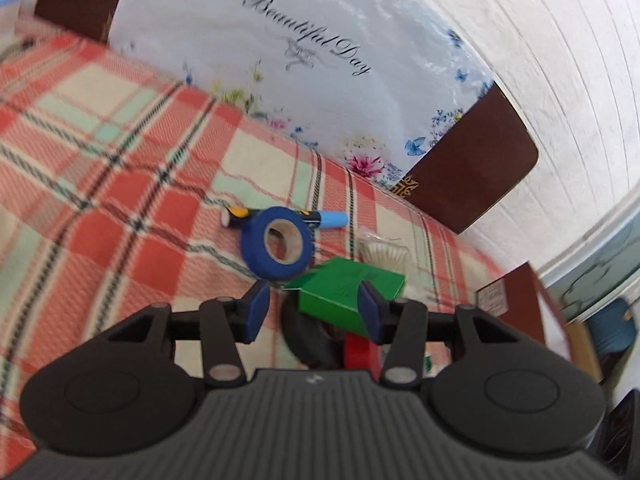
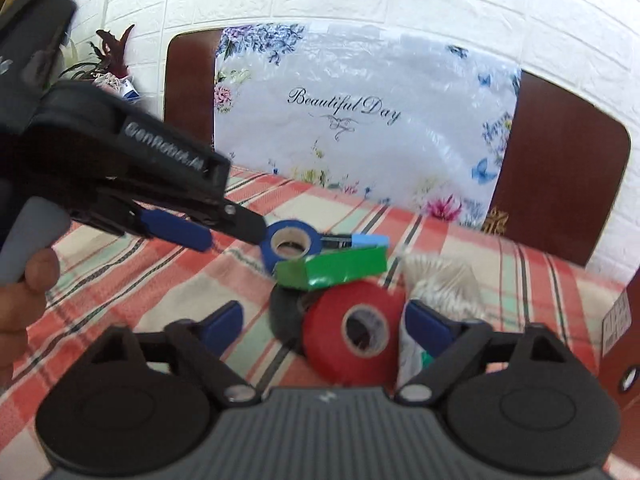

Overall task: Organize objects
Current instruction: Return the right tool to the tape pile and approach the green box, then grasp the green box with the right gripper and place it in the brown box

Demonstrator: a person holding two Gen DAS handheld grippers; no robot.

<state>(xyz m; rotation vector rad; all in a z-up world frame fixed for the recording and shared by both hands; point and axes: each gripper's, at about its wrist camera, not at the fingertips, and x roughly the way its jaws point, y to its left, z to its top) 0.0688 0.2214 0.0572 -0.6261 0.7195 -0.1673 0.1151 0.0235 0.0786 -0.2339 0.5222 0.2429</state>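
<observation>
The left tool [image 1: 314,312] stands part-open with nothing between its blue pads, hovering just short of the green box [image 1: 352,292]. The right tool [image 2: 324,326] is spread wide and also empty; the red tape roll [image 2: 354,330] lies in front of it, framed by its pads but not pressed by them.

Taking the green box as the landmark: it rests tilted on top of a black tape roll [image 2: 286,316], with the red tape roll leaning against that pile on the side nearest the right tool. Just beyond the box lies the blue tape roll [image 1: 276,242], flat on the plaid blanket [image 1: 120,140], and behind that roll a marker with a light-blue cap [image 1: 330,219], touching or nearly touching it. To the right of the box sits a clear packet of cotton swabs [image 2: 440,280], and past that a brown cardboard box [image 2: 624,320] shows at the edge of the bed.

As for progress, the things appear gathered in one loose heap beside each other, but none looks sorted or stowed; whether the cardboard box is the intended container I cannot tell. Judging from this, most of the organizing is left: every item of the heap has yet to be picked up and placed, and neither tool has hold of one.
</observation>
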